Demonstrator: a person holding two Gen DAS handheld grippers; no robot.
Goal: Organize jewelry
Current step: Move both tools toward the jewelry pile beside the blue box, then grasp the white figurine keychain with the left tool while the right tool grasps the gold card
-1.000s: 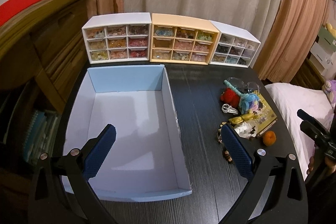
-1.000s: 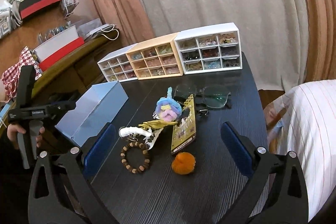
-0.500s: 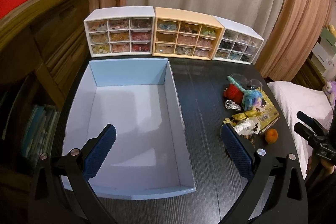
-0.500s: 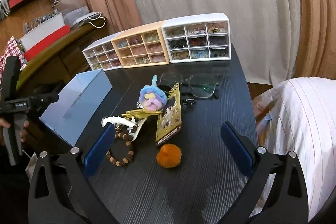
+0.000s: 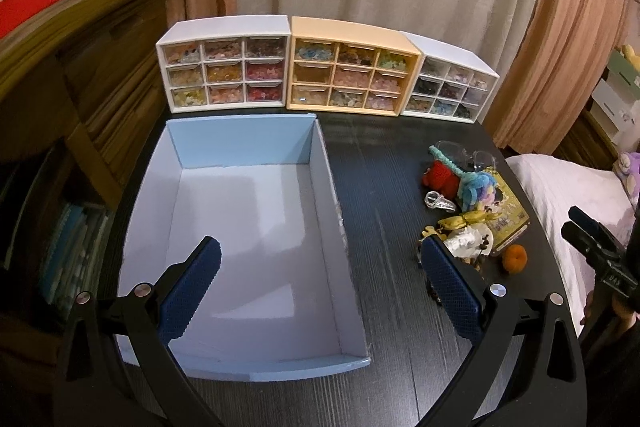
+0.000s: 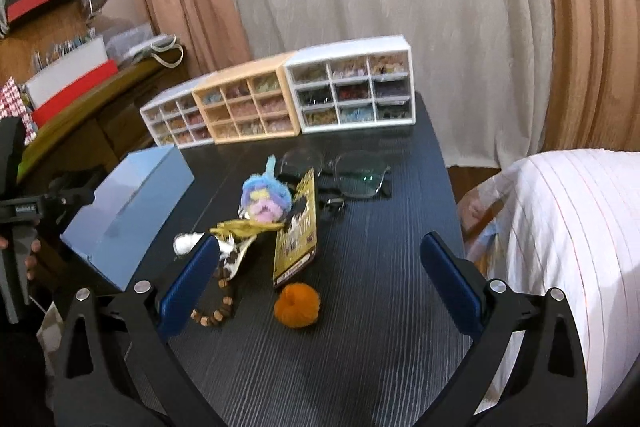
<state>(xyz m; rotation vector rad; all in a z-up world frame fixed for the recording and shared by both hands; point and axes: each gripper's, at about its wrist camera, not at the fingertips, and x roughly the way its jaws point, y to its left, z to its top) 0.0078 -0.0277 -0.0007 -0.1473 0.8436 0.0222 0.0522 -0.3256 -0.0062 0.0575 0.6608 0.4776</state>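
An empty light blue box (image 5: 248, 227) lies on the black table, seen from the side in the right wrist view (image 6: 132, 211). A pile of trinkets lies to its right: an orange pom-pom (image 6: 297, 305), a wooden bead bracelet (image 6: 216, 307), a gold hair clip (image 6: 244, 227), a fluffy blue and pink charm (image 6: 264, 201), a yellow card (image 6: 298, 231) and a red knitted charm (image 5: 440, 179). My left gripper (image 5: 320, 291) is open and empty over the box's near end. My right gripper (image 6: 320, 283) is open and empty, just above the pom-pom.
Three small drawer cabinets, white (image 5: 224, 71), yellow (image 5: 352, 75) and white (image 5: 452, 87), stand along the table's back edge. Glasses (image 6: 352, 175) lie behind the pile. A wooden shelf (image 5: 60, 75) is at the left and a bed (image 6: 560, 247) at the right.
My left gripper has drawn back and risen over the box. My right gripper has moved forward and down toward the pile, so the pom-pom sits nearer between its fingers.
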